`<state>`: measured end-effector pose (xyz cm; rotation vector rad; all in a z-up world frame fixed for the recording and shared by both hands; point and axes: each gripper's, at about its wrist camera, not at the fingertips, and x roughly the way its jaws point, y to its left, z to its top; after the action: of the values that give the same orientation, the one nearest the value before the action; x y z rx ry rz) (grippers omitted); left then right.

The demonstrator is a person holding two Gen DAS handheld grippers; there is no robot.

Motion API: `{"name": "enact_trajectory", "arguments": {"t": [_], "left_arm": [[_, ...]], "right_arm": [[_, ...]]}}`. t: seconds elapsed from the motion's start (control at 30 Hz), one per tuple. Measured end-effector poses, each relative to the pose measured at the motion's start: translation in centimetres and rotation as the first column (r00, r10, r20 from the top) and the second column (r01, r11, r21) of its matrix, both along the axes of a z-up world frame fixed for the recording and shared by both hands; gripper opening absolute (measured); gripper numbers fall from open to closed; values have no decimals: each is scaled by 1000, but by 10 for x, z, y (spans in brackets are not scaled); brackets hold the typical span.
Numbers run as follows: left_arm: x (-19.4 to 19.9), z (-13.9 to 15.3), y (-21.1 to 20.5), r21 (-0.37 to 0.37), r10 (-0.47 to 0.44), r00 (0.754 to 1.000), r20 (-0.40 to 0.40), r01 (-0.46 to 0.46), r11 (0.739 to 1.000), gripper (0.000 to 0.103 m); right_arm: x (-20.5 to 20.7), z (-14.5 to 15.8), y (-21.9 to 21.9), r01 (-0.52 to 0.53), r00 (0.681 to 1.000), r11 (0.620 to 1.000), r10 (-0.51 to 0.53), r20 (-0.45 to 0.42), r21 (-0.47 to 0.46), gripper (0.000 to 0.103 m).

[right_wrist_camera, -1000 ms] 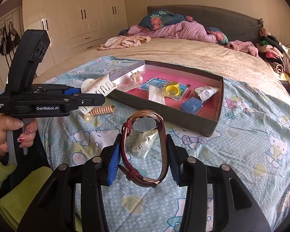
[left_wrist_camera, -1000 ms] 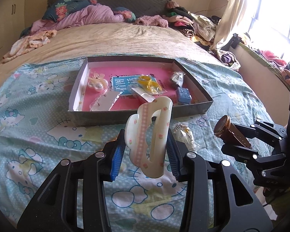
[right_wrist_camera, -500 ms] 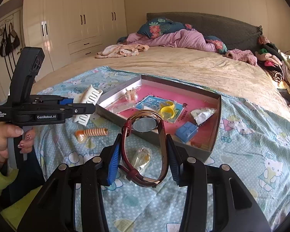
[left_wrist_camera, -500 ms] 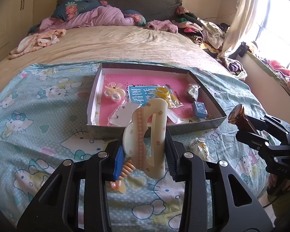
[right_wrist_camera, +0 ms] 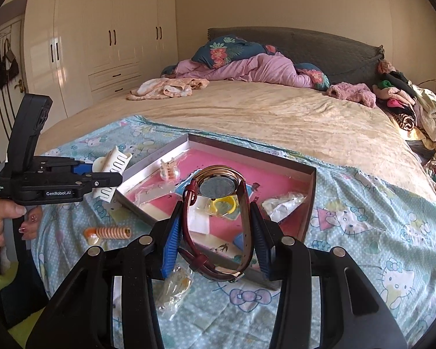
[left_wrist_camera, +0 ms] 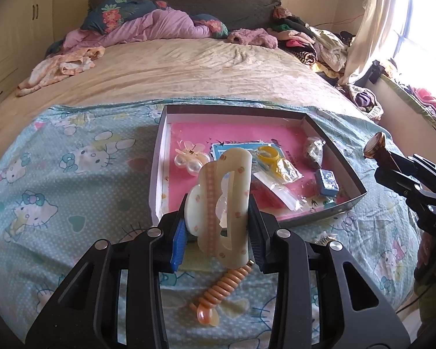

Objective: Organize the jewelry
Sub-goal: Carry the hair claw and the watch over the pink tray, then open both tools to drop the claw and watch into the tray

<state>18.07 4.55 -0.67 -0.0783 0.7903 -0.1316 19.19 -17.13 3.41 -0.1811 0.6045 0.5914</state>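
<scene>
A: What sits farthest left on the bed (left_wrist_camera: pixel 189 67)?

B: Only the cartoon-cat sheet (left_wrist_camera: pixel 61 180). Then comes the left gripper (left_wrist_camera: pixel 216 232), clenched on a cream hair claw (left_wrist_camera: pixel 223 200) with small flower prints, which stands upright between the blue pads, above the sheet and just short of the box's near wall.

A: And under it?

B: An orange spiral hair tie (left_wrist_camera: pixel 222 289) lies on the sheet, just below the claw's lower end.

A: What about the box?

B: A shallow grey box (left_wrist_camera: pixel 334 139) with a pink floor, resting on the sheet. Inside, from left to right: a clear bubble clip (left_wrist_camera: pixel 187 160), a blue card (left_wrist_camera: pixel 221 149), a yellow ring (left_wrist_camera: pixel 269 154), clear little bags (left_wrist_camera: pixel 276 187), a crumpled packet (left_wrist_camera: pixel 314 151) and a small blue box (left_wrist_camera: pixel 327 179).

A: And on the right?

B: The right gripper (right_wrist_camera: pixel 215 229) is gripping a watch (right_wrist_camera: pixel 218 186) with a dark red strap (right_wrist_camera: pixel 189 226); the rose-gold case points up and the strap loop is pinched between the pads. It hangs over the near corner of the box. A small clear bag (right_wrist_camera: pixel 174 286) lies on the sheet below it. In that view, a hand (right_wrist_camera: pixel 5 221) with painted nails holds the left gripper's handle.
</scene>
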Motion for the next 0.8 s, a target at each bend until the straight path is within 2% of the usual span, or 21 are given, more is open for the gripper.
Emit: {"name": "enact_trajectory", "arguments": {"t": [0.4, 0.8], "left_arm": [[33, -12, 12, 28, 14, 999, -30, -13, 1000, 28], [50, -30, 25, 37, 33, 997, -71, -30, 999, 29]], "right_arm": [[34, -8, 1, 36, 999, 999, -36, -10, -22, 42], [61, -32, 21, 22, 997, 997, -27, -66, -69, 42]]}}
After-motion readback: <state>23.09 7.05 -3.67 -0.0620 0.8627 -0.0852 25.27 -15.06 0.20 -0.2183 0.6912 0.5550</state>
